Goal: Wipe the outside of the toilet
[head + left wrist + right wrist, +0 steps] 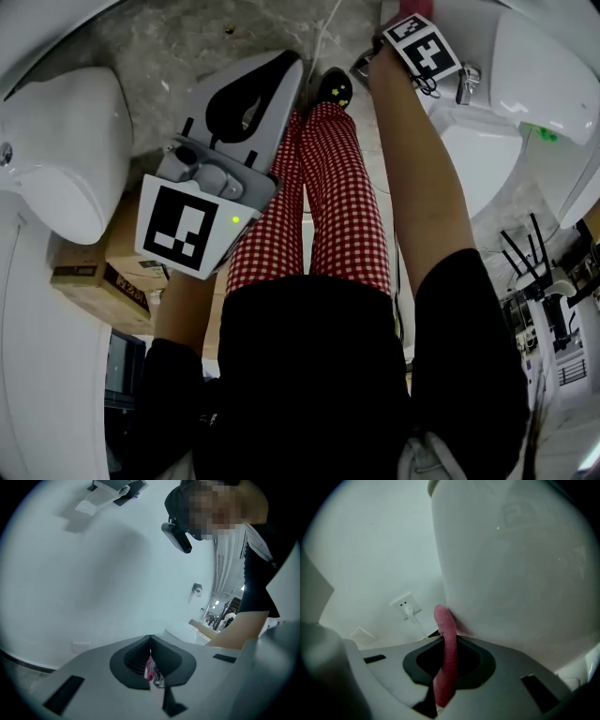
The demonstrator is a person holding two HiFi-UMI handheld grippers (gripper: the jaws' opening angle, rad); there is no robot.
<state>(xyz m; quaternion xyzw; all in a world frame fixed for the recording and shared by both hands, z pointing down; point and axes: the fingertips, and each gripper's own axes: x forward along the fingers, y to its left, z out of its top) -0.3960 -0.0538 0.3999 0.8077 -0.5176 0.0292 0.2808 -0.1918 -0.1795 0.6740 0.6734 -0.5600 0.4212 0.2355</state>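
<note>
The left gripper (pixel 292 66) had its jaws pressed together, with a pink speck behind them too small to name. Two toilets were each cut off at the edge: the left toilet (pixel 66 150) and the right toilet (pixel 506 84). The right gripper (pixel 445 637), half hidden by the forearm, pinched one pink cloth (pixel 446 653) against the right toilet's outer wall.

Seen from above, the left gripper (pixel 281 75) at 10 o'clock points toward 1 o'clock with its jaws together, over the grey speckled floor (pixel 178 37). A green light (pixel 234 220) glows beside its marker cube (pixel 180 227). The right gripper (pixel 370 64), at 1 o'clock, is held just beside the white toilet (pixel 487 150) at 2 o'clock. A second toilet (pixel 56 159) stands at 9 o'clock and a cardboard box (pixel 89 277) at 8 o'clock. At centre are red-checked trousers (pixel 328 187), with a black shoe (pixel 335 89) at 12 o'clock.
</note>
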